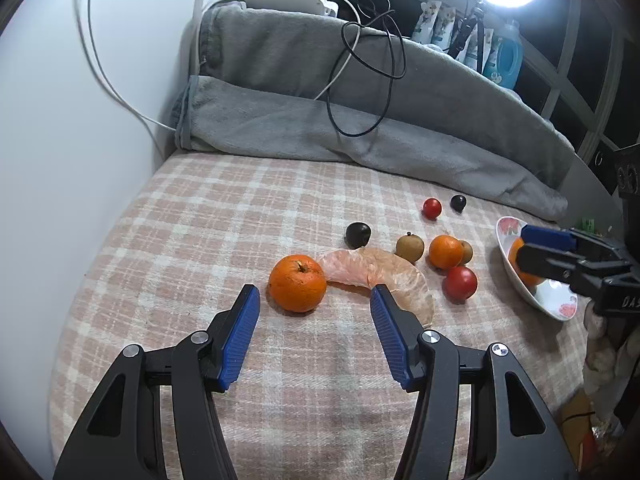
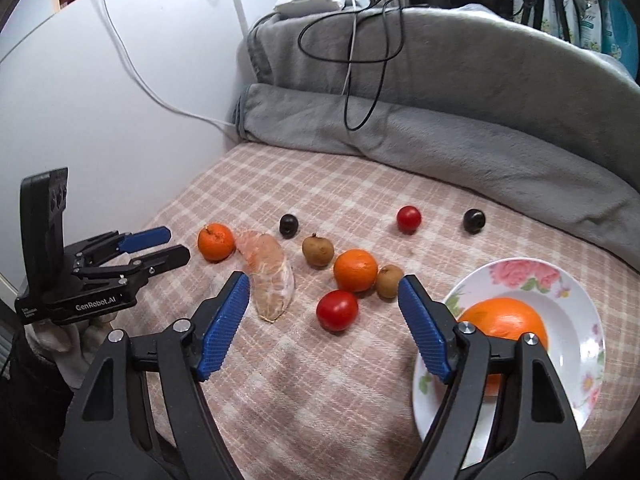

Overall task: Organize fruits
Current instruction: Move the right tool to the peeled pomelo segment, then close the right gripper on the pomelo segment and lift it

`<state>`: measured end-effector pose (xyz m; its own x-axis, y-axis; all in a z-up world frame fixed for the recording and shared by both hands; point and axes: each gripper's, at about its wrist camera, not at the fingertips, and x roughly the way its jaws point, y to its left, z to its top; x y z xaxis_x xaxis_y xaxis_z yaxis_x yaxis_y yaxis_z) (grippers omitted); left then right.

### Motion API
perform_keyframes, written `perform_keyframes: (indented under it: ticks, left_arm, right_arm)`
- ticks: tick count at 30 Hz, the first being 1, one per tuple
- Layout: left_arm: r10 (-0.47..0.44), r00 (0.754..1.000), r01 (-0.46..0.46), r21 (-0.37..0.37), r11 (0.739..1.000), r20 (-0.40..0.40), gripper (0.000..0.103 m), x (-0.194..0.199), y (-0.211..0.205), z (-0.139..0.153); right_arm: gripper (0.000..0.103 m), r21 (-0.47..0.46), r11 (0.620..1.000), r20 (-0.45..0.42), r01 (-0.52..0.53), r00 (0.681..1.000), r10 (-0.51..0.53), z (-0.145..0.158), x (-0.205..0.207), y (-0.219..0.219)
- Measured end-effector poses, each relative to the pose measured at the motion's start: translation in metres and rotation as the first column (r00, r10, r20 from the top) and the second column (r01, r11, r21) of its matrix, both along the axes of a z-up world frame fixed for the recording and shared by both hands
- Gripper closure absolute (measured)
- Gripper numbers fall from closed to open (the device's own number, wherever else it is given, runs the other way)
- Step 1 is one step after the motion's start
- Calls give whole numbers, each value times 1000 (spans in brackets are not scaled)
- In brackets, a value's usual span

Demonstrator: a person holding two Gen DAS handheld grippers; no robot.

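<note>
The left gripper (image 1: pixel 315 294) hangs over the checked bedspread (image 1: pixel 248 216) with its blue pads (image 1: pixel 240 340) apart and nothing between them. Just past its tips lies a whole orange (image 1: pixel 297 283), touching the near end of a peeled pomelo segment (image 1: pixel 384 276) that curves off to the right. The right gripper (image 2: pixel 324 284) is likewise spread and holds nothing; its right finger (image 2: pixel 426 332) stands just in front of the flowered bowl (image 2: pixel 576 300), hiding part of the rim.

Taking that bowl as the mark: one large orange fruit (image 2: pixel 504 318) sits inside it. Just left of the bowl lies a small brown kiwi (image 2: pixel 390 280), touching a second orange (image 2: pixel 355 270). In front of that orange is a red tomato (image 2: pixel 337 310). Left of the orange, a little apart, is a larger brown kiwi (image 2: pixel 318 250). Farther left still lie the pomelo segment and the whole orange. Beyond the bowl, toward the rolled grey blanket (image 2: pixel 440 152), sit a dark plum (image 2: pixel 474 220) and a second red tomato (image 2: pixel 409 218); another dark plum (image 2: pixel 288 224) rests behind the pomelo. Black and white cables (image 2: pixel 352 60) trail over the blanket.
</note>
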<state>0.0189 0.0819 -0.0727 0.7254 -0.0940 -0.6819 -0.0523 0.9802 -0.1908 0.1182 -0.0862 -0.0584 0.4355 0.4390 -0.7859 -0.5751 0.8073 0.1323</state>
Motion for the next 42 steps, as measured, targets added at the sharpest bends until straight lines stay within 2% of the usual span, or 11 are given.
perform_keyframes:
  ticks: [12,32,42]
  left_arm:
    - [0,1000,0,-2,1000,-1,46,1,2,-1]
    - [28,1000,-28,-47,999,-2,46,-14,12,-6]
    - [37,999,-37,-67,997,-10,46,-16,14,-9]
  right_arm:
    - [50,-11,998,-49,-59,997,59,-17,-3,27]
    - [50,-163,968,-101,-189,980,174,-64,20,92]
    - [50,-210,951,-133,-226,971,201,-79,25,103]
